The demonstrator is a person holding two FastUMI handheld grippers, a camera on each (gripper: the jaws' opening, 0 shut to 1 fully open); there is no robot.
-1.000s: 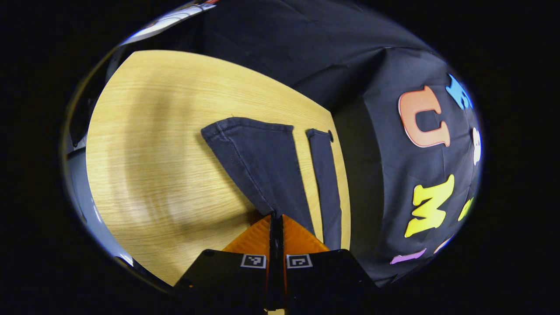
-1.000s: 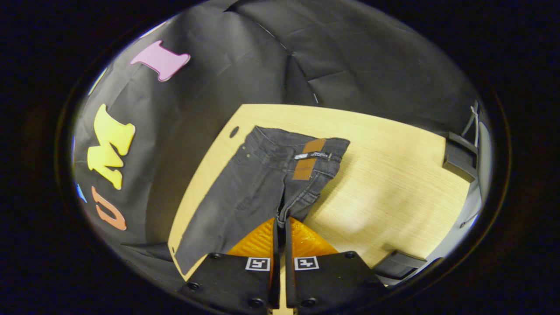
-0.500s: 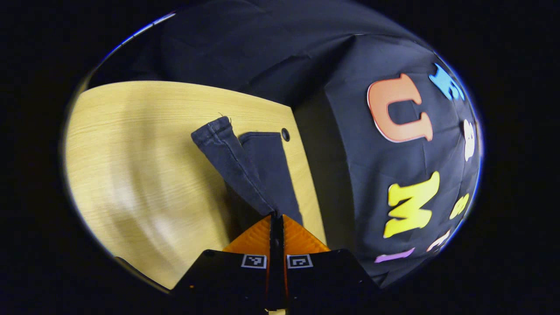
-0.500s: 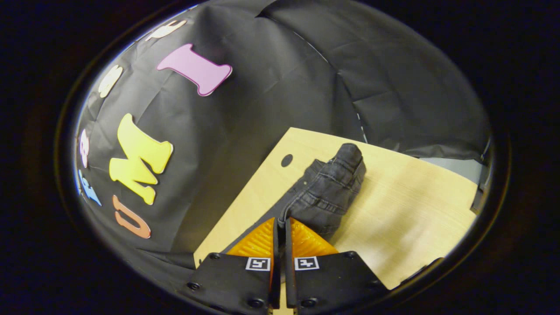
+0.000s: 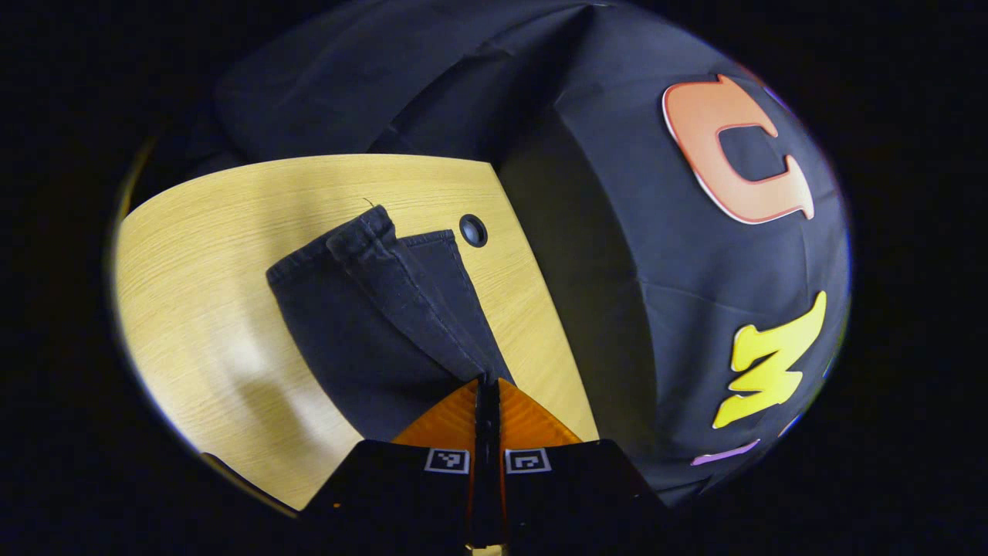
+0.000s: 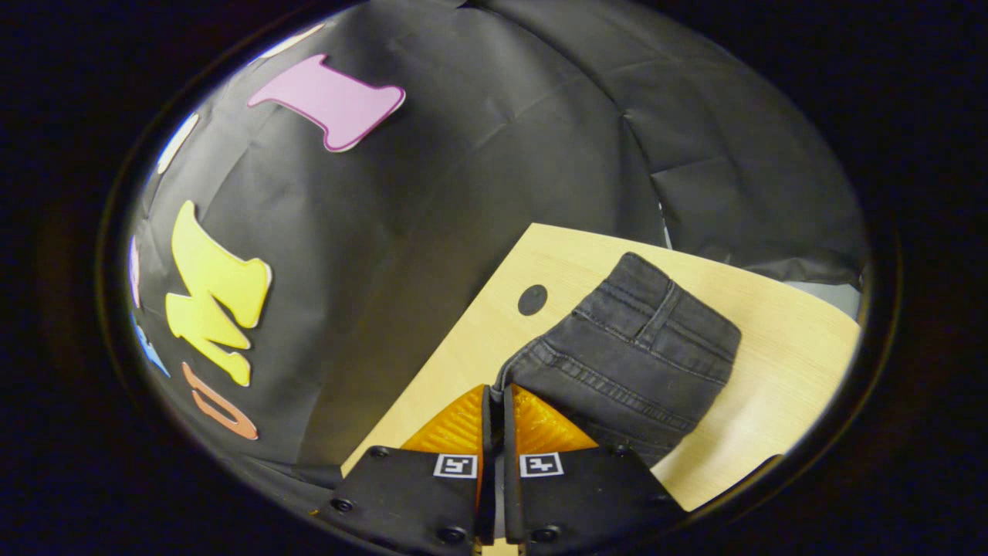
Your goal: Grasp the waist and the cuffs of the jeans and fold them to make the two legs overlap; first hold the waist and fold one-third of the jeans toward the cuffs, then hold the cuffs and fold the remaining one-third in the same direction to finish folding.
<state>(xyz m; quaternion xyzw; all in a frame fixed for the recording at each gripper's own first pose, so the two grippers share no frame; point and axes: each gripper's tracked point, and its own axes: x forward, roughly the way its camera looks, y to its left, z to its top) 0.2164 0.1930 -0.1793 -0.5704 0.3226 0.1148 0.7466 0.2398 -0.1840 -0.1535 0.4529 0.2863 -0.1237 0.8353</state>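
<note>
Dark jeans lie on a light wooden table. In the left gripper view the leg end of the jeans (image 5: 363,316) spreads out ahead, with one leg's cuff (image 5: 359,230) folded over toward the other leg. My left gripper (image 5: 486,384) is shut on the cuff edge of the jeans. In the right gripper view the waist end of the jeans (image 6: 633,355) shows its waistband and a belt loop, doubled over on itself. My right gripper (image 6: 498,388) is shut on the waistband corner, close to the table's edge.
The wooden table (image 5: 201,255) has a round cable hole (image 5: 473,230) near the cuffs and another cable hole (image 6: 532,299) beside the waist. Black cloth walls stand right behind the table edge. Bare tabletop (image 6: 779,371) lies to the right of the waist.
Both grippers have swung their held edges across toward the table's far edge. The lifted leg has come over the other leg, and the waist half now lies flatter, doubled on itself.
</note>
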